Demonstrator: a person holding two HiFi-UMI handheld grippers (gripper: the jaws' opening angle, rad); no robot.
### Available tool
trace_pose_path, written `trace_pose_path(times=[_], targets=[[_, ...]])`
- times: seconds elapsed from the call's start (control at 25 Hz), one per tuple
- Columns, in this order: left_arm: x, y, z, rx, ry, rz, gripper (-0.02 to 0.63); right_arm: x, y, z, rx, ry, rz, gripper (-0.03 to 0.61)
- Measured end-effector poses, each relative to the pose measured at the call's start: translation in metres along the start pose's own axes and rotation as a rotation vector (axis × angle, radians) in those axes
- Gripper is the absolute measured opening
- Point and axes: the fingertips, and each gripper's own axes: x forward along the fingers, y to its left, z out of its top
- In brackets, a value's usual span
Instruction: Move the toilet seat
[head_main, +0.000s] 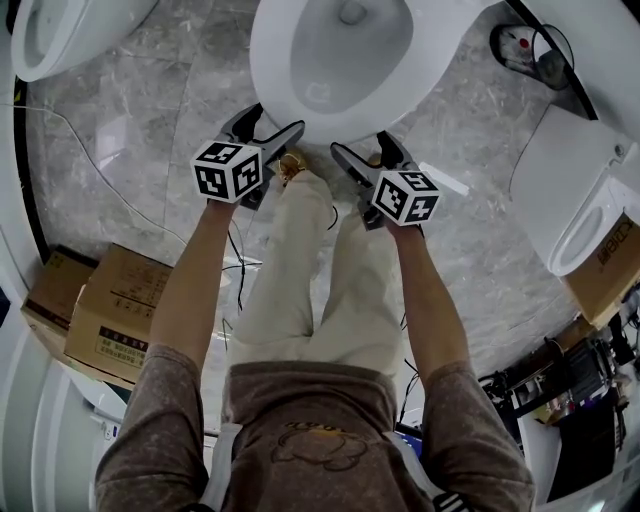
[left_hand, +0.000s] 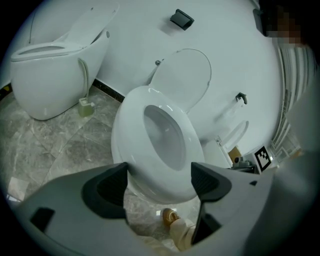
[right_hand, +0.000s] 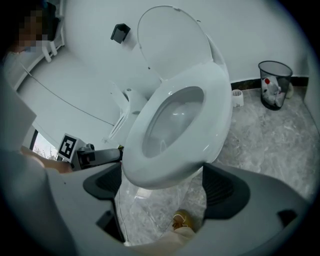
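Note:
The white toilet (head_main: 272, 62) stands just ahead of me, its seat (left_hand: 131, 117) lying flat on the bowl and its lid (left_hand: 185, 75) raised against the wall. My left gripper (head_main: 267, 130) hovers at the bowl's front left, open, with the front rim showing between its jaws in the left gripper view (left_hand: 157, 182). The right gripper (head_main: 368, 155) sits at the front right, also open. In the right gripper view (right_hand: 162, 185) the seat (right_hand: 215, 110) and the lid (right_hand: 172, 40) fill the frame. Neither gripper holds anything; whether either touches the rim I cannot tell.
A second toilet (head_main: 60, 30) stands at the upper left and a third (head_main: 590, 215) at the right. Cardboard boxes (head_main: 100, 315) sit at the left, a wire waste bin (right_hand: 274, 82) by the wall. Thin cables (head_main: 120, 190) cross the marble floor. The person's shoe (head_main: 291, 165) is under the bowl's front.

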Motion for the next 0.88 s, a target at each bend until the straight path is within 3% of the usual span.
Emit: trace_pose_path(times=[0.28, 0.88], targets=[[-0.019, -0.021, 0.015, 0.011, -0.003, -0.033, 0.393, -0.021, 0.013, 0.012, -0.012, -0.013, 0.004, 0.491], [-0.078, -0.088, 0.084, 0.063, -0.065, -0.116, 0.391, -0.085, 0.06, 0.075, 0.058, -0.162, 0.001, 0.476]])
